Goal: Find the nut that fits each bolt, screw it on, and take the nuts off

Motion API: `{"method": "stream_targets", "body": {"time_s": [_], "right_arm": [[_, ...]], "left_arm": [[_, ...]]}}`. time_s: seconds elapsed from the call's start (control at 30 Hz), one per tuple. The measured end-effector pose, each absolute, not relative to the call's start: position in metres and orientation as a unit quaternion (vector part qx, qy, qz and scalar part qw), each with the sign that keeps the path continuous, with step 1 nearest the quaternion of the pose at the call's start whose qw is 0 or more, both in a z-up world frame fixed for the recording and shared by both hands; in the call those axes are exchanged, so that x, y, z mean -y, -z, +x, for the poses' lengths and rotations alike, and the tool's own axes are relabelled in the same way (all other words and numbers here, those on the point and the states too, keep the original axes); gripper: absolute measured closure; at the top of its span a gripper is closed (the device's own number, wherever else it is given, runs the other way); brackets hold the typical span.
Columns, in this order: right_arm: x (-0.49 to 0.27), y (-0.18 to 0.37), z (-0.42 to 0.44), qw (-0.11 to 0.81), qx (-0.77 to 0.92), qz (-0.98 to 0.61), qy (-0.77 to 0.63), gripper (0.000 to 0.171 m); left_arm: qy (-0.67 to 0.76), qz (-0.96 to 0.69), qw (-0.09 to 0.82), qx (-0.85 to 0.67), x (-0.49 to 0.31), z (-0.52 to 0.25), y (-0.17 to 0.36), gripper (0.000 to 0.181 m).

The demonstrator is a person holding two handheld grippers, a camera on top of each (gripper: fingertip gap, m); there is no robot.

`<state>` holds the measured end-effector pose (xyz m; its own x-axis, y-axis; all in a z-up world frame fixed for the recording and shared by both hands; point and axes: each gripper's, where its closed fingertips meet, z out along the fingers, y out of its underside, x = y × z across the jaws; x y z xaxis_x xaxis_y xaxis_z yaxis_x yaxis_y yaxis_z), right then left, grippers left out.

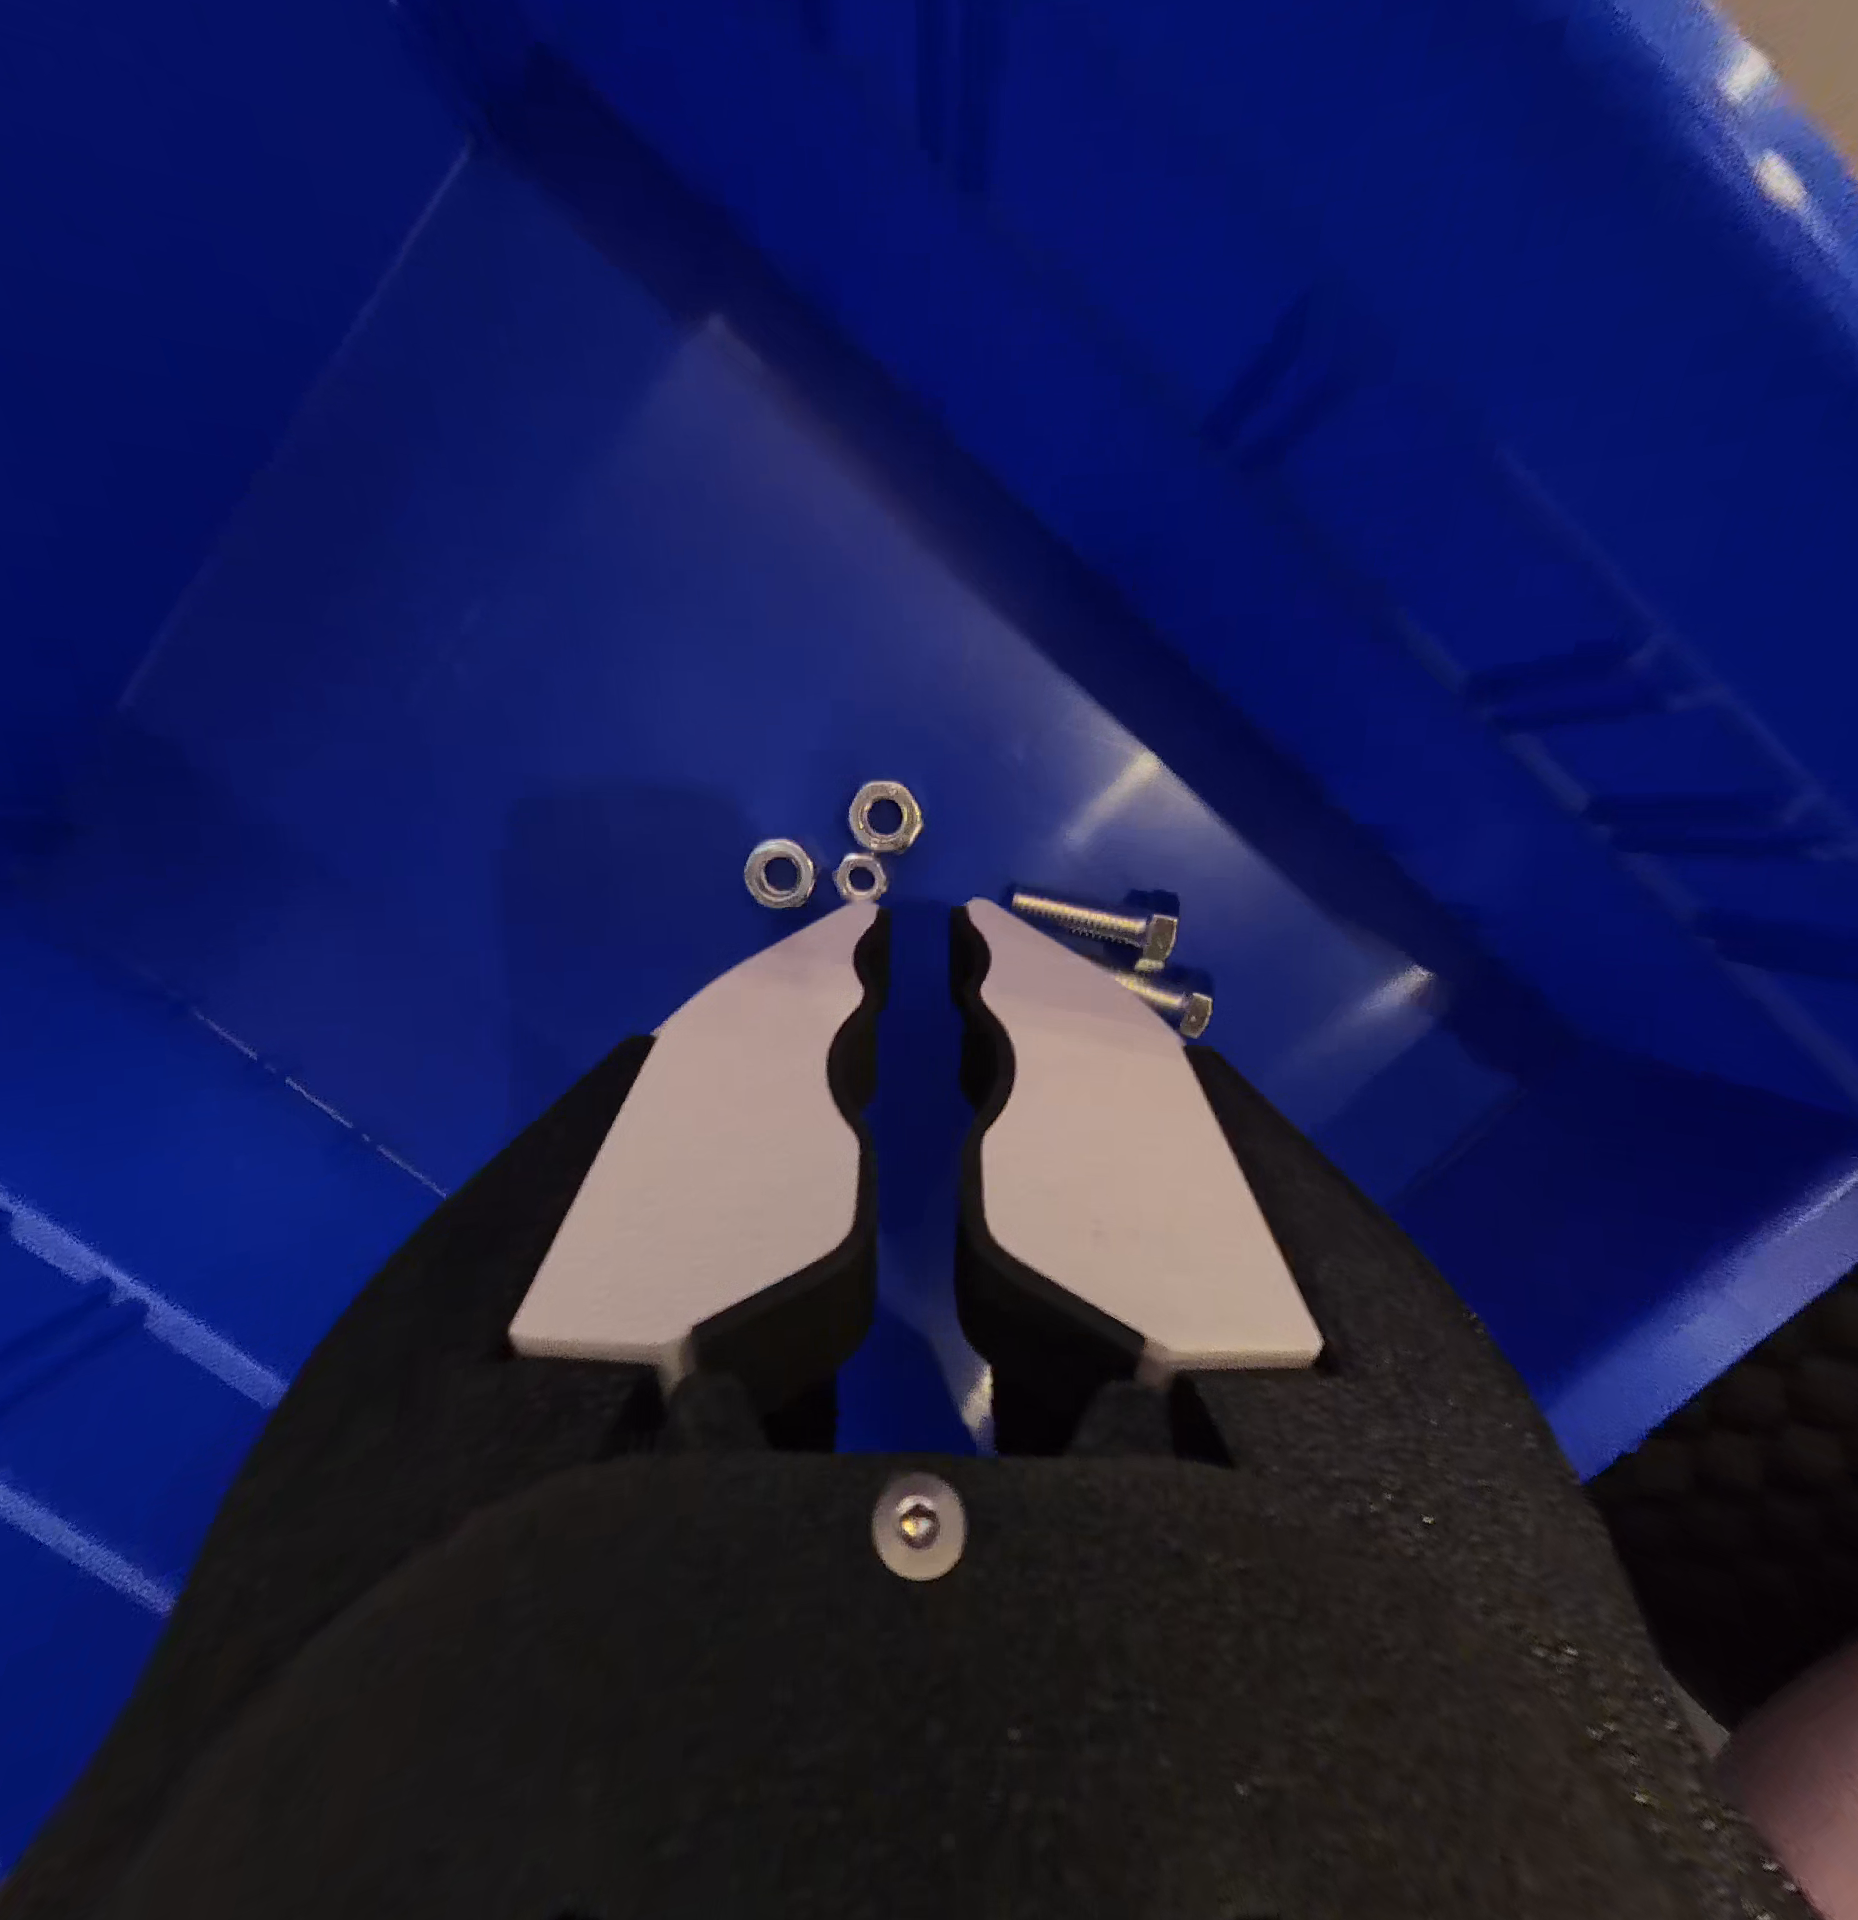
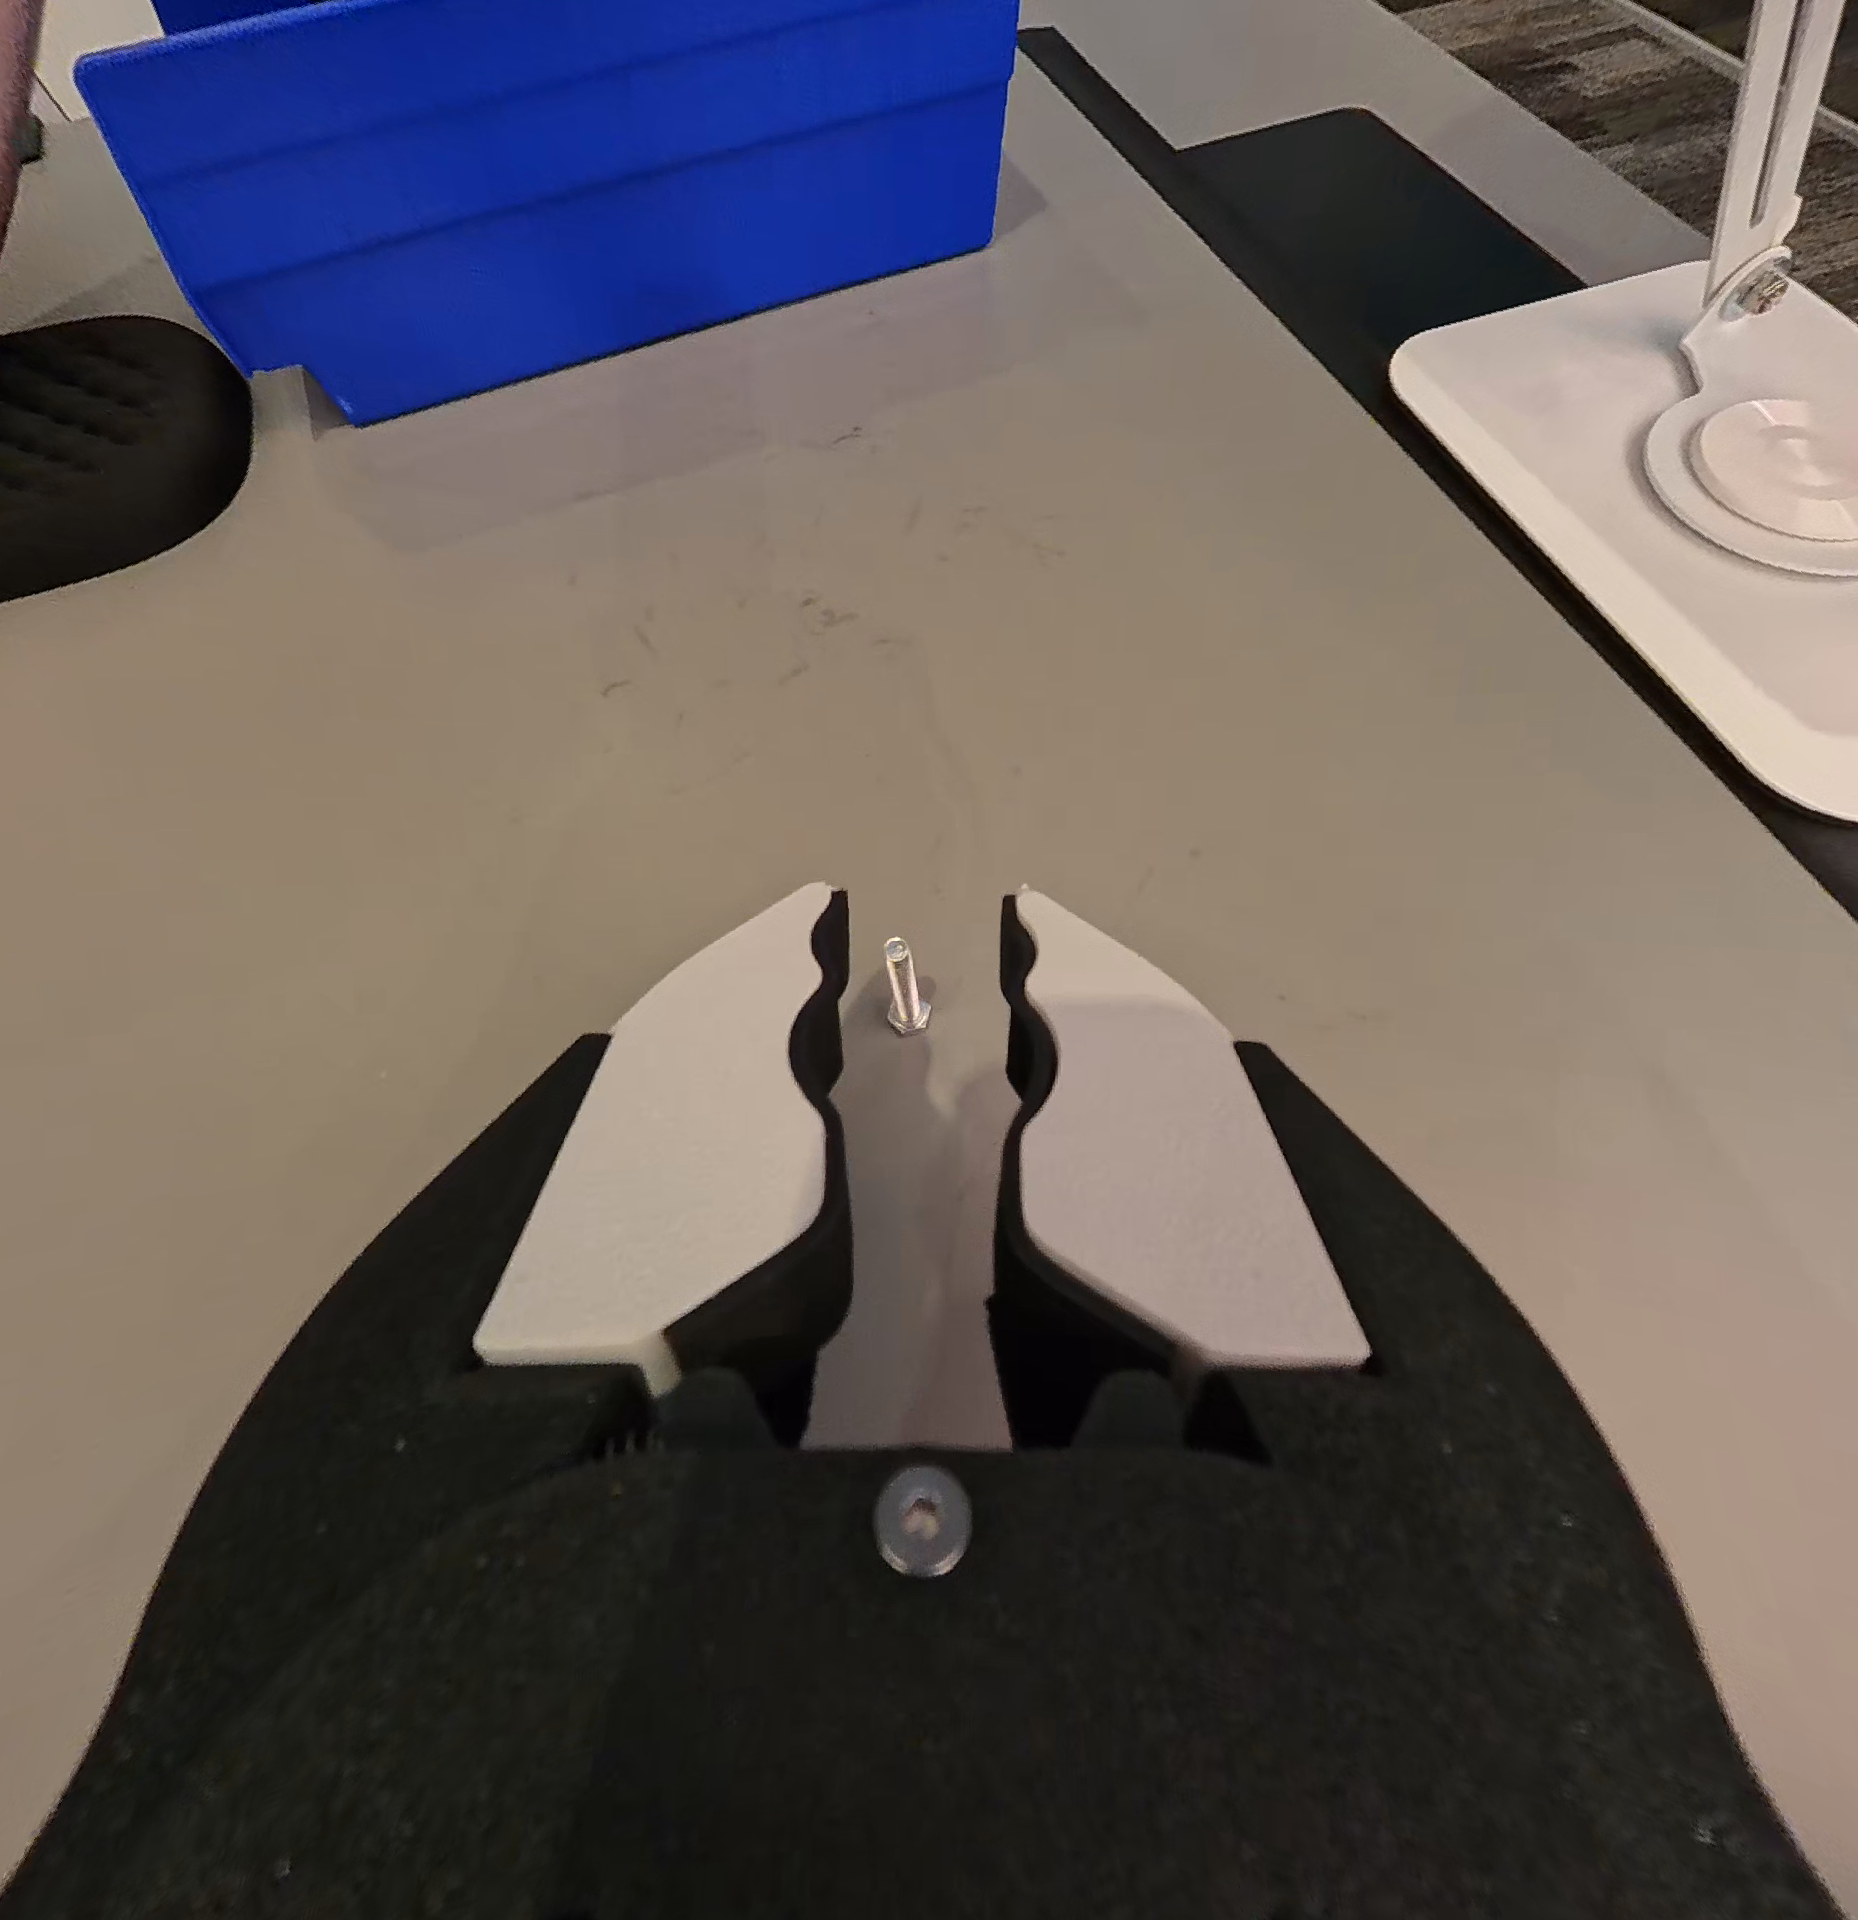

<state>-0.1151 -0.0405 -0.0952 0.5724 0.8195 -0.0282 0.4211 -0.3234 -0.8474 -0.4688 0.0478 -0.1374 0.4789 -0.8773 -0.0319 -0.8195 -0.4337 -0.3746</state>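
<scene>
Inside a blue bin (image 1: 489,520), the left gripper (image 1: 920,909) is slightly parted and empty. Three loose nuts (image 1: 859,878) lie at eleven o'clock of its tips; two bolts (image 1: 1096,920) lie at three o'clock. On the grey table (image 2: 385,779), the right gripper (image 2: 925,899) is open around a bolt standing on its head (image 2: 897,985), not touching it.

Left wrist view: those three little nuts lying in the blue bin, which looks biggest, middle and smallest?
1. The far nut looks largest.
2. The left nut looks slightly smaller, close enough that I would not swear to it.
3. The middle nut, just off the left gripper, is clearly smallest.
</scene>
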Motion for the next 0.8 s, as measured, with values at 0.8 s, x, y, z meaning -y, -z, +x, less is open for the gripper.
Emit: {"method": "stream_targets", "body": {"time_s": [0.8], "right_arm": [[0.045, 0.102, -0.12, 0.408, 0.416, -0.779, -0.231, 0.144]], "left_arm": [[0.087, -0.85, 0.175, -0.488, -0.061, -0.465, 0.149, 0.168]]}}
